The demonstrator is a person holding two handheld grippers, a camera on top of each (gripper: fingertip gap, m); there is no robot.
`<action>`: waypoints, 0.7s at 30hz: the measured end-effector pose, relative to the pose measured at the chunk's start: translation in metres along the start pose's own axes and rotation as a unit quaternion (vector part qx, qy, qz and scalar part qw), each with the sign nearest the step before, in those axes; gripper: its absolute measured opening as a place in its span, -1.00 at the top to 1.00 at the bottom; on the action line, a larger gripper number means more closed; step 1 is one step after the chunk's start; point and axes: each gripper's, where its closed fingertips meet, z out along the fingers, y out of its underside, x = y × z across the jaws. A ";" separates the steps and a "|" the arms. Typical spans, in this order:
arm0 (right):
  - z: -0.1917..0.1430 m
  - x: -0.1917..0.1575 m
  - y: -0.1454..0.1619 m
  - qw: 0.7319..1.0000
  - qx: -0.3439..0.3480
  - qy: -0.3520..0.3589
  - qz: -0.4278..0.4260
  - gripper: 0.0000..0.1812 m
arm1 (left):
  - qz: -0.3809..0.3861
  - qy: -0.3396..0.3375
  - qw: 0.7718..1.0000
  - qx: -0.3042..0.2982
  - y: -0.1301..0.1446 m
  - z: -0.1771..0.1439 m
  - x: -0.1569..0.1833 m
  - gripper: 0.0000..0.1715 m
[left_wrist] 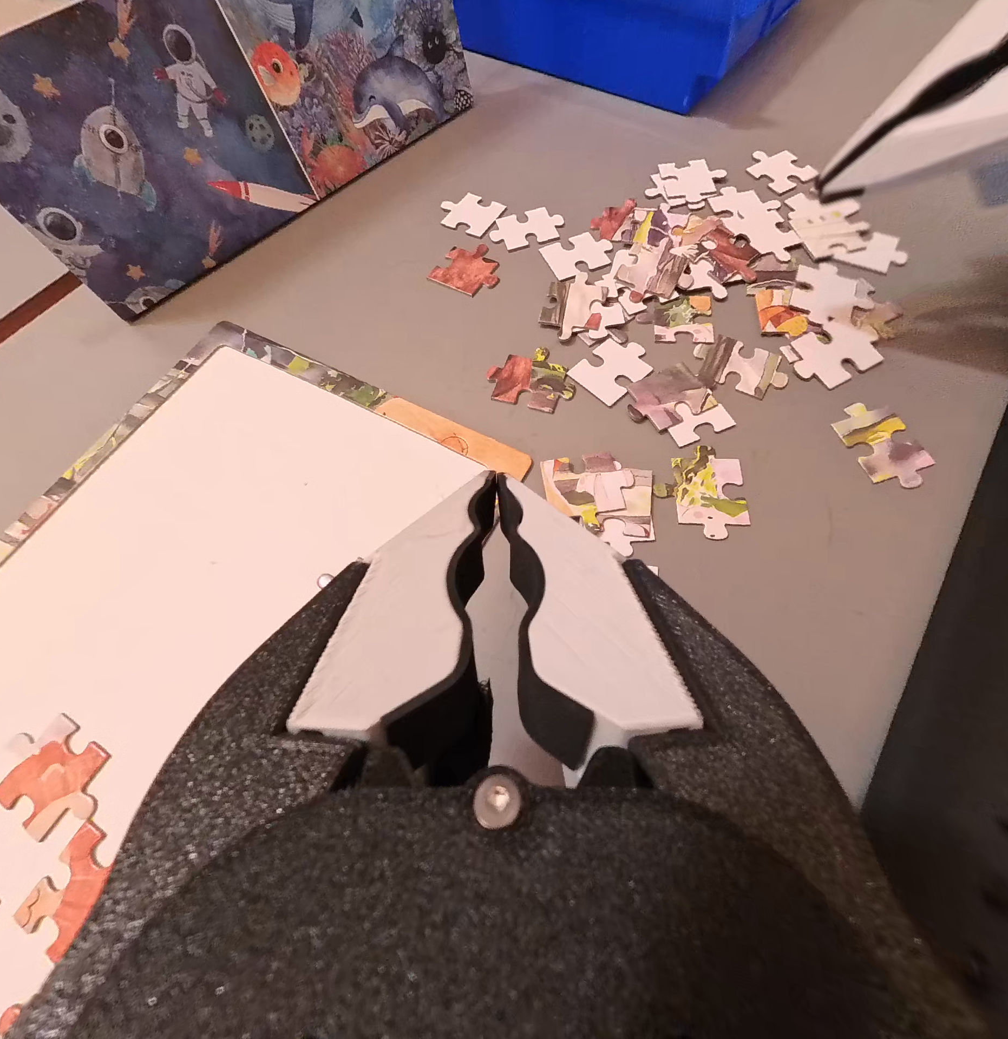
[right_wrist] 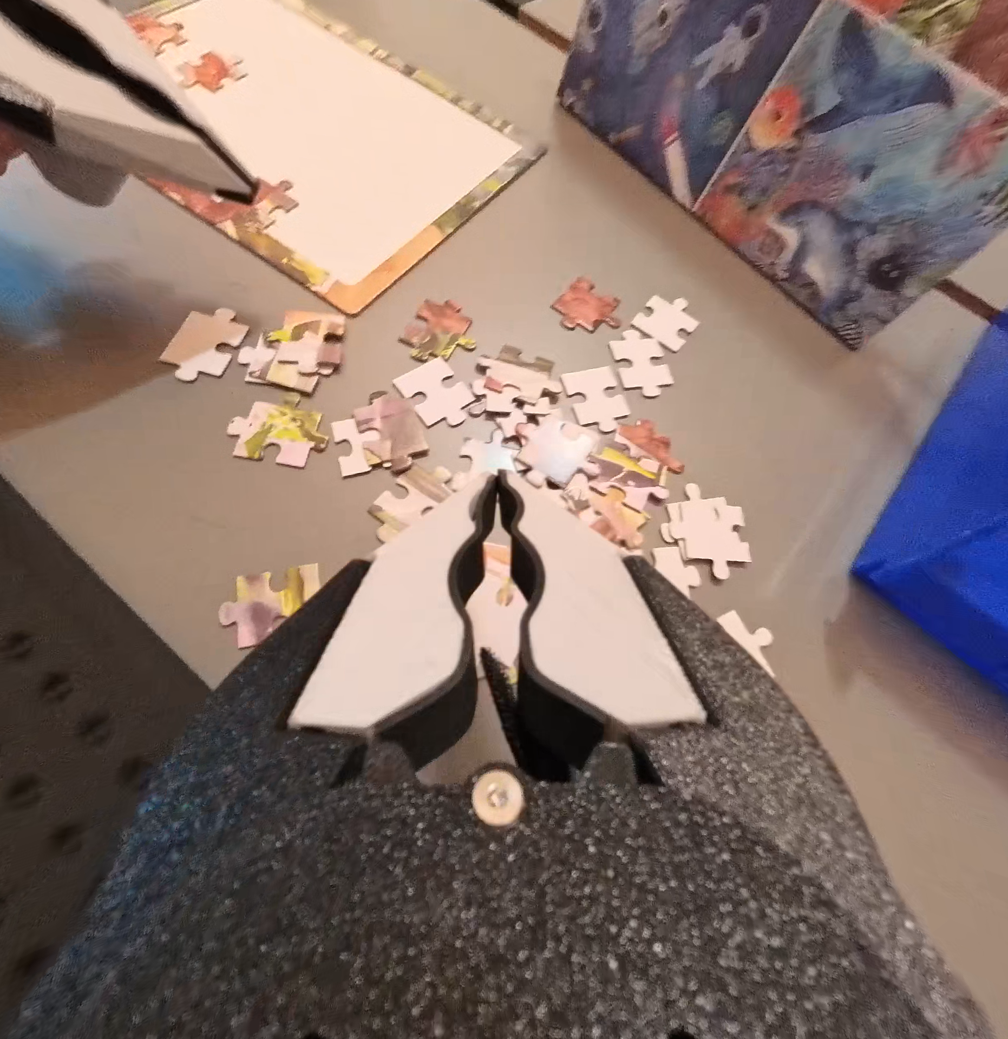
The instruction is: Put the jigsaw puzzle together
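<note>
The left gripper [left_wrist: 495, 478] is closed and empty above the puzzle tray [left_wrist: 220, 450]. The right gripper [right_wrist: 499, 478], likewise pinched closed on nothing, hangs over the loose jigsaw pieces [right_wrist: 594, 396] on the grey tabletop [right_wrist: 153, 506]

A grey table [left_wrist: 350, 270] is serving as a plain indoor work or play station; whether home or lab, I cannot tell. A picture-printed box [left_wrist: 153, 140] is standing at eleven o'clock, a blue bin [left_wrist: 631, 50] sitting at one o'clock.

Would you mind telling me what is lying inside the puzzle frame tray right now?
A few orange puzzle pieces lie on the white base of the puzzle frame tray. The left gripper, jaws shut, covers part of the base, so anything beneath it is hidden.
</note>
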 end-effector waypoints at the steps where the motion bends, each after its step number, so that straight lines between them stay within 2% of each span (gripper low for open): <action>1: -0.001 0.007 -0.002 1.000 0.003 0.017 0.000 1.00 | 0.003 -0.001 1.000 0.000 0.000 0.000 0.001 1.00; 4: 0.008 0.024 0.001 0.996 -0.012 0.081 -0.028 1.00 | 0.016 -0.004 1.000 -0.001 0.000 0.001 0.004 1.00; 6: 0.018 0.015 0.014 0.997 -0.048 0.056 -0.028 1.00 | 0.028 -0.007 1.000 -0.006 0.001 0.003 0.007 1.00; 7: 0.020 0.014 0.021 0.997 -0.062 0.051 -0.022 0.95 | 0.033 -0.006 0.999 -0.009 0.002 0.003 0.008 1.00; 9: 0.018 0.009 0.028 0.996 -0.068 0.035 -0.035 0.72 | 0.037 -0.008 0.999 -0.010 0.003 0.004 0.008 1.00; 11: 0.009 0.017 0.032 0.989 -0.078 0.080 -0.098 0.54 | 0.035 -0.007 0.999 -0.010 0.003 0.004 0.008 1.00; 14: 0.002 0.015 0.031 0.977 -0.066 0.120 -0.161 0.53 | 0.030 -0.005 0.999 -0.015 0.005 0.006 0.007 1.00; 18: 0.001 -0.003 0.034 0.984 -0.067 0.073 -0.149 0.46 | 0.029 -0.005 0.999 -0.014 0.006 0.005 0.007 1.00; 21: -0.007 -0.005 0.030 0.986 -0.049 0.062 -0.146 0.63 | 0.028 -0.007 0.999 -0.014 0.006 0.005 0.005 1.00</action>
